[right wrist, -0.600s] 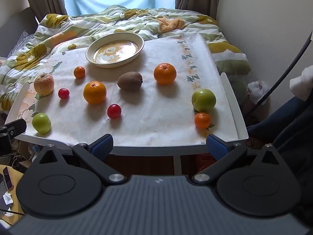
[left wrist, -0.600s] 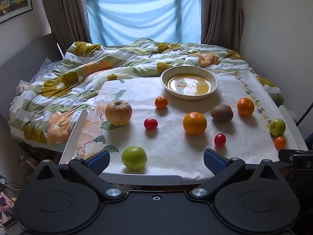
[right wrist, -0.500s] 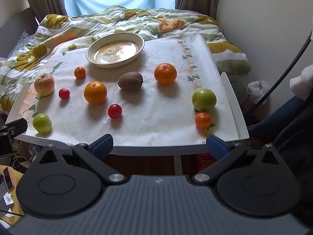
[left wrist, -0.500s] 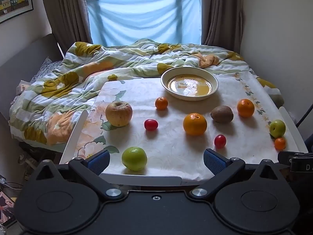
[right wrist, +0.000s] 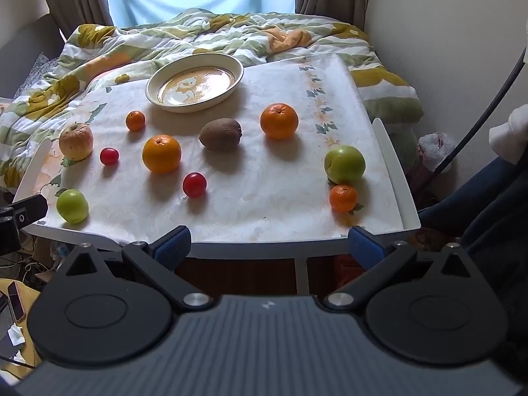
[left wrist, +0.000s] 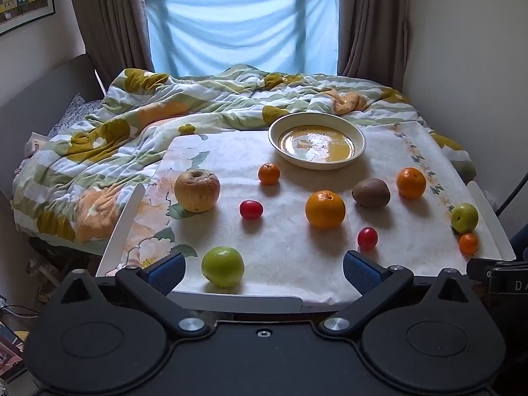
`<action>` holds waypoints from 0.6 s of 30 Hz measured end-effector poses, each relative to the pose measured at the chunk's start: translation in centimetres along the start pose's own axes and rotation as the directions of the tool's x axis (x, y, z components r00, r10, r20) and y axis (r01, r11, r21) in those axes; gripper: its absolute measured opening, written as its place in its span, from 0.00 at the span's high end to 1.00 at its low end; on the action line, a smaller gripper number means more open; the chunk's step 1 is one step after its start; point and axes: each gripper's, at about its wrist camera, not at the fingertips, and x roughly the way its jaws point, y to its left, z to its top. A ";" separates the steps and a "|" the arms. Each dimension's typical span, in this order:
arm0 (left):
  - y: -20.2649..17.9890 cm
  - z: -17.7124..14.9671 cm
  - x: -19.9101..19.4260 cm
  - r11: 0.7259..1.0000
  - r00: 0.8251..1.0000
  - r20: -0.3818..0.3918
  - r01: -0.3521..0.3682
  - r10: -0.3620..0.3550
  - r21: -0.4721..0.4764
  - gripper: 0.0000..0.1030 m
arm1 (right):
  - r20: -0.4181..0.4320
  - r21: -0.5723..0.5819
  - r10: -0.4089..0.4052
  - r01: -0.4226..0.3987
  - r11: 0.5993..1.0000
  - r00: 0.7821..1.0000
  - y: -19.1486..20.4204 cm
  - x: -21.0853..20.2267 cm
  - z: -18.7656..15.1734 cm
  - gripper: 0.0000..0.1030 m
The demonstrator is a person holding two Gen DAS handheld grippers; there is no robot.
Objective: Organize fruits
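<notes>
Several fruits lie on a cloth-covered table [left wrist: 297, 257]. An empty cream plate [left wrist: 317, 145] [right wrist: 194, 82] stands at the back. A green apple [left wrist: 223, 266] sits just ahead of my left gripper [left wrist: 264, 272], which is open and empty at the table's front edge. Also there are a yellow apple [left wrist: 197, 190], two large oranges [left wrist: 325, 209] [right wrist: 279, 121], a kiwi [right wrist: 220, 134] and two red tomatoes [left wrist: 251, 209] [right wrist: 194, 184]. My right gripper [right wrist: 269, 244] is open and empty before the front edge. A second green apple [right wrist: 345, 164] and a small mandarin [right wrist: 343, 198] lie at its right.
Another small mandarin [left wrist: 269, 174] lies near the plate. A rumpled floral duvet [left wrist: 165, 112] covers the bed behind the table. A wall [right wrist: 445, 33] runs along the right. White raised rails [right wrist: 394, 165] edge the table's sides. Clutter lies on the floor at the left.
Both grippers have risen or tilted slightly, so the table sits a little lower in each view. No fruit has moved. Both stay open.
</notes>
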 end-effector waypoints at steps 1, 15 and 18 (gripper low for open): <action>0.0 0.0 0.0 1.000 1.000 -0.002 0.001 -0.001 -0.002 0.00 | 0.000 0.000 0.000 0.000 1.000 1.000 0.1 0.0 -0.1 0.00; 0.0 0.2 0.1 1.000 1.000 -0.004 0.005 -0.005 -0.012 0.00 | -0.001 0.003 -0.002 0.002 1.000 1.000 -0.1 0.0 -0.2 0.00; -0.2 0.3 0.2 1.000 1.000 -0.002 0.006 -0.006 -0.008 0.00 | -0.004 0.006 -0.002 0.002 1.000 1.000 -0.3 0.0 0.0 0.00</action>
